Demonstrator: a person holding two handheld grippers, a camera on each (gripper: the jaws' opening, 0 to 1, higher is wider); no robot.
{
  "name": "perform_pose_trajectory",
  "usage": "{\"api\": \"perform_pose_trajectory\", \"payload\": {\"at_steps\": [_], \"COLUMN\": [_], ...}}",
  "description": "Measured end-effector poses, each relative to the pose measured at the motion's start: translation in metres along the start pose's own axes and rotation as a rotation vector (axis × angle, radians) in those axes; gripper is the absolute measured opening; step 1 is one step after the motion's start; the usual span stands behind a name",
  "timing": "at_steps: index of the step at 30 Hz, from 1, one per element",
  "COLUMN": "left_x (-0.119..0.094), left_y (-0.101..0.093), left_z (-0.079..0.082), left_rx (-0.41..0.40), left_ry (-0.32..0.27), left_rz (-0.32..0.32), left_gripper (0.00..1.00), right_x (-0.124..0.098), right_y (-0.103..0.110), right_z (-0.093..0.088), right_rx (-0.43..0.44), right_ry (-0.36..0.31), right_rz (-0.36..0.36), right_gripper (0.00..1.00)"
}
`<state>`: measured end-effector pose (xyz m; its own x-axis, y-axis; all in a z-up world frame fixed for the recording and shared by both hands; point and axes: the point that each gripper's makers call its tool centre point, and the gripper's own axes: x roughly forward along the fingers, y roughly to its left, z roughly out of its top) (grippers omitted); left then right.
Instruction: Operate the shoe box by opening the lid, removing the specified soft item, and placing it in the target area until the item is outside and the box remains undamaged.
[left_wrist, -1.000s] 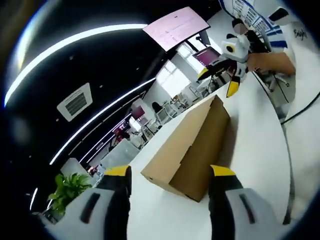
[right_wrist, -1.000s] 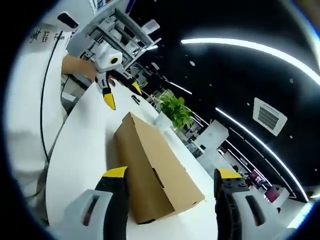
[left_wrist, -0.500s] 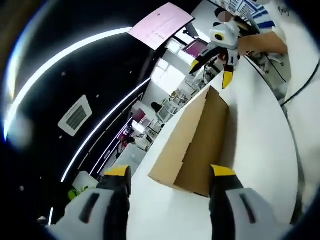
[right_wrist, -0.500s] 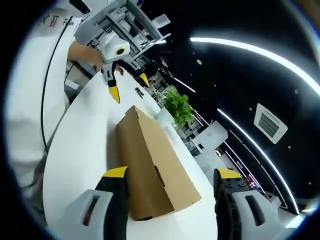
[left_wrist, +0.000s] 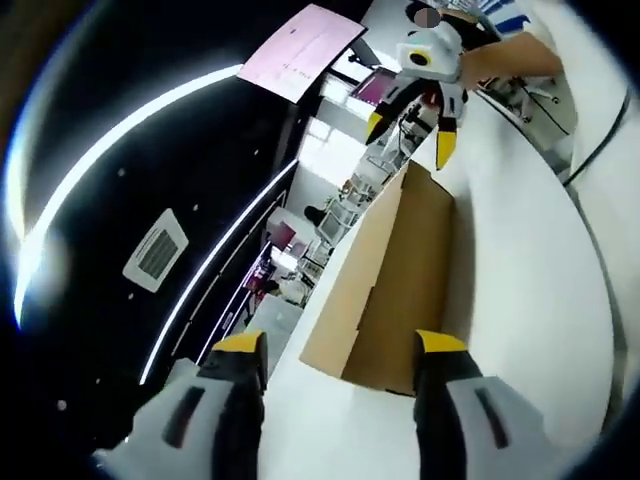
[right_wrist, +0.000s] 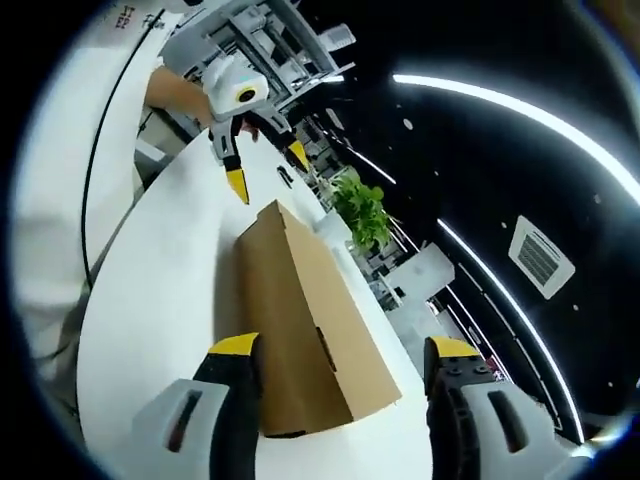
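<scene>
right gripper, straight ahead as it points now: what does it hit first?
Most likely the near end of the closed cardboard shoe box, which lies between the open jaws of the right gripper on the white table. Depth is unclear, so contact isn't certain.

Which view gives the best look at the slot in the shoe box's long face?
The right gripper view: the shoe box turns a long face toward that camera, and the dark slot reads clearly. In the left gripper view the box shows only a faint notch in a face seen at a shallow angle.
</scene>
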<state>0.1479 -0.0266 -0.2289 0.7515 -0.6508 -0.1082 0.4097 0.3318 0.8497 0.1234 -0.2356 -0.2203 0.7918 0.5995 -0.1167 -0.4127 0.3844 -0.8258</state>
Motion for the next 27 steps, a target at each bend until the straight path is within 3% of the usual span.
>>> {"api": "perform_pose_trajectory", "payload": {"at_steps": [5,10,22,27], "left_x": [0.003,0.005,0.005,0.007], "left_y": [0.002,-0.005,-0.004,-0.006], "left_z": [0.001,-0.004,-0.007,-0.006], "left_rx": [0.070,0.127,0.104,0.135], "left_ry": [0.021,0.061,0.078,0.074], "left_rz": [0.040,0.016,0.030,0.024], "left_gripper": [0.58,0.53,0.48,0.50], "right_x": [0.002,0.005,0.008,0.007], "right_y": [0.004,0.006,0.010,0.009], "right_z": [-0.002,-0.004,-0.010,-0.009], "right_rx": [-0.025,-0.065,-0.106,-0.115], "right_ry": [0.009,0.026,0.048,0.053], "right_rz": [0.005,0.005,-0.009,-0.010], "right_gripper": [0.65,0.64,0.64,0.64]}}
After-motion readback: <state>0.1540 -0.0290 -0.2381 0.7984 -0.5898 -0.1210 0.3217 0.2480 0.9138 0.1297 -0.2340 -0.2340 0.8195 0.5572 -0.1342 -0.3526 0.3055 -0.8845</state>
